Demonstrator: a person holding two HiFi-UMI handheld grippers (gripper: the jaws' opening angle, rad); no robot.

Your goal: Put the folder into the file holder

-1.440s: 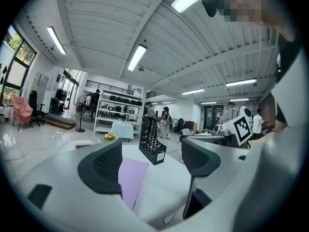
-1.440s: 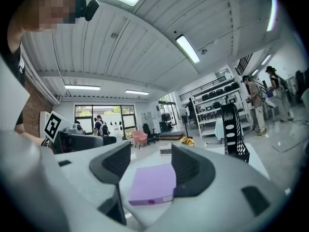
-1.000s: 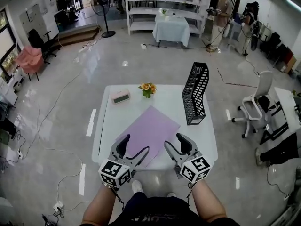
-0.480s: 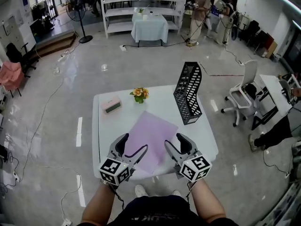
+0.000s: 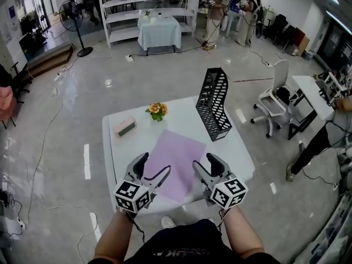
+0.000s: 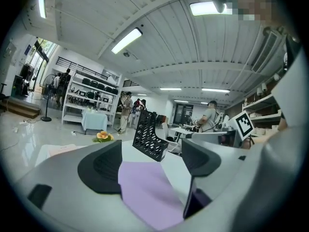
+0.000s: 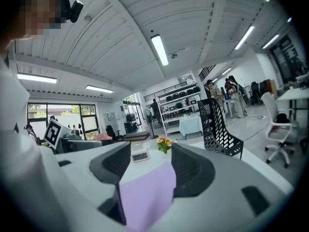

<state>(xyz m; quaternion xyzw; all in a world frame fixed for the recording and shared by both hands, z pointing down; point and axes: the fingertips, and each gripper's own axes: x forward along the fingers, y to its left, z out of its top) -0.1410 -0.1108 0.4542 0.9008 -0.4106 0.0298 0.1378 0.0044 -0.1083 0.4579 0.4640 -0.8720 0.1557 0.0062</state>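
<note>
At lower centre, left tongs [image 5: 153, 165] and right tongs [image 5: 203, 161] are hovering open over the purple folder [image 5: 179, 155]; the file holder [image 5: 213, 103] is standing upper right.

Flowers [image 5: 157, 110] beside a pink clock [image 5: 125, 127] — white table [image 5: 120, 154].

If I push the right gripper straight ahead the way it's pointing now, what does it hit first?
Most likely the purple folder, lying flat just below the right gripper's open jaws. If it clears that, the small clock is next in line. Its height above the folder is unclear.
</note>
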